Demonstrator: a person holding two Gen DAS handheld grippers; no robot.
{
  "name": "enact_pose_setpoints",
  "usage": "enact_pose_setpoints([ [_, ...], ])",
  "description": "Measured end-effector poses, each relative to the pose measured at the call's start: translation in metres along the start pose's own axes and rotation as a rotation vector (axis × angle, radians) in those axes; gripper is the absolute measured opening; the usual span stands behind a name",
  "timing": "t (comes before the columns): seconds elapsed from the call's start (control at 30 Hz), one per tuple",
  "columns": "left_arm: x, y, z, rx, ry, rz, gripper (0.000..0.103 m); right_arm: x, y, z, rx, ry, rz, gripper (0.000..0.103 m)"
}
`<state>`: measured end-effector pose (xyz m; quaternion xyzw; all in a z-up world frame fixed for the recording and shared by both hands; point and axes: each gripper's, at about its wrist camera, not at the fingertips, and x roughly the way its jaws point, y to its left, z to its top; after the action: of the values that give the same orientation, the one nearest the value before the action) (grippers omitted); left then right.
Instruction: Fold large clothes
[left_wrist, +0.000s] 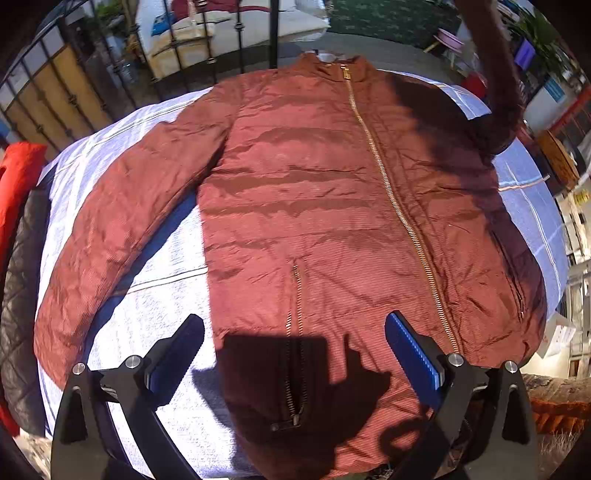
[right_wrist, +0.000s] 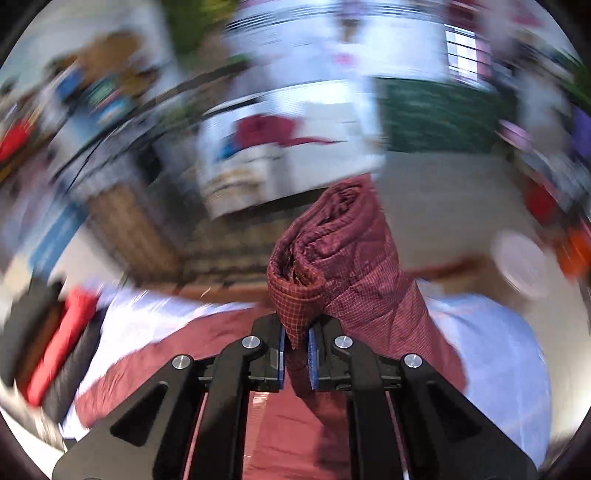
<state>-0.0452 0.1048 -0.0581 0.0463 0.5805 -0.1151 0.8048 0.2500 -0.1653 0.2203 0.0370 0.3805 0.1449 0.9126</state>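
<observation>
Pinching the jacket's right sleeve (right_wrist: 343, 266) between pressed-together pads, the right gripper (right_wrist: 296, 354) holds it raised above the jacket (left_wrist: 332, 206), whose zipper axis runs straight ahead of the spread, empty left gripper (left_wrist: 295, 354) over the hem.

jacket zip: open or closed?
Closed. The gold zipper runs joined from collar to hem on the jacket, no gap between panels.

Jacket (left_wrist: 332, 206) covers most of pale sheet (left_wrist: 155, 295); bare sheet free beside near sleeve and hem. Raised sleeve (right_wrist: 343, 258), pinched in right gripper (right_wrist: 296, 354), blocks far corner. Red cloth pile (left_wrist: 18, 184) crowds one edge; black railing (left_wrist: 207, 55) bounds far side
</observation>
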Motion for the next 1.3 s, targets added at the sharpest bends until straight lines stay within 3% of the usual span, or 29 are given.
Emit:
enact_pose_setpoints([
  [0.13, -0.003, 0.015, -0.013, -0.049, 0.002, 0.028, 0.096, 0.07, 0.126, -0.028, -0.204, 0.121, 0.056, 0.01],
  [0.23, -0.005, 0.027, -0.024, -0.087, 0.003, 0.047, 0.096, 0.121, 0.172, -0.068, -0.309, 0.223, 0.023, 0.01],
  [0.3, -0.005, 0.034, -0.029, -0.112, 0.007, 0.05, 0.096, 0.15, 0.181, -0.099, -0.378, 0.294, -0.029, 0.013],
  [0.37, -0.005, 0.04, -0.033, -0.133, 0.014, 0.051, 0.096, 0.17, 0.19, -0.12, -0.433, 0.351, -0.074, 0.028],
  [0.43, -0.003, 0.043, -0.036, -0.141, 0.02, 0.051, 0.096, 0.175, 0.199, -0.141, -0.464, 0.362, -0.08, 0.077],
  [0.47, -0.002, 0.044, -0.036, -0.143, 0.025, 0.047, 0.096, 0.173, 0.2, -0.146, -0.482, 0.348, -0.084, 0.082],
  [0.6, 0.004, 0.045, -0.031, -0.137, 0.032, 0.033, 0.096, 0.155, 0.197, -0.157, -0.522, 0.348, -0.065, 0.082],
  [0.67, 0.005, 0.043, -0.021, -0.12, 0.025, 0.033, 0.096, 0.145, 0.186, -0.156, -0.506, 0.334, -0.076, 0.082],
  [0.8, 0.007, 0.037, 0.002, -0.075, 0.003, 0.026, 0.096, 0.143, 0.109, -0.165, -0.404, 0.384, -0.226, 0.082],
  [0.87, 0.008, 0.033, 0.013, -0.054, -0.008, 0.024, 0.096, 0.143, 0.055, -0.171, -0.263, 0.439, -0.304, 0.082],
  [1.0, 0.01, 0.025, 0.028, -0.033, -0.016, 0.017, 0.096, 0.124, -0.039, -0.183, -0.011, 0.455, -0.432, 0.082],
  [1.1, 0.016, 0.017, 0.033, -0.023, -0.002, 0.008, 0.096, 0.113, -0.098, -0.194, 0.188, 0.463, -0.426, 0.081],
  [1.17, 0.019, 0.009, 0.036, -0.005, 0.012, 0.005, 0.096, 0.116, -0.124, -0.203, 0.245, 0.501, -0.399, 0.062],
  [1.2, 0.02, 0.005, 0.038, 0.007, 0.015, 0.005, 0.096, 0.119, -0.133, -0.208, 0.247, 0.524, -0.408, 0.041],
  [1.23, 0.02, 0.001, 0.038, 0.017, 0.015, 0.007, 0.096, 0.121, -0.143, -0.213, 0.266, 0.536, -0.405, 0.029],
  [1.3, 0.018, -0.007, 0.041, 0.044, 0.013, 0.006, 0.096, 0.118, -0.163, -0.219, 0.331, 0.52, -0.386, 0.023],
])
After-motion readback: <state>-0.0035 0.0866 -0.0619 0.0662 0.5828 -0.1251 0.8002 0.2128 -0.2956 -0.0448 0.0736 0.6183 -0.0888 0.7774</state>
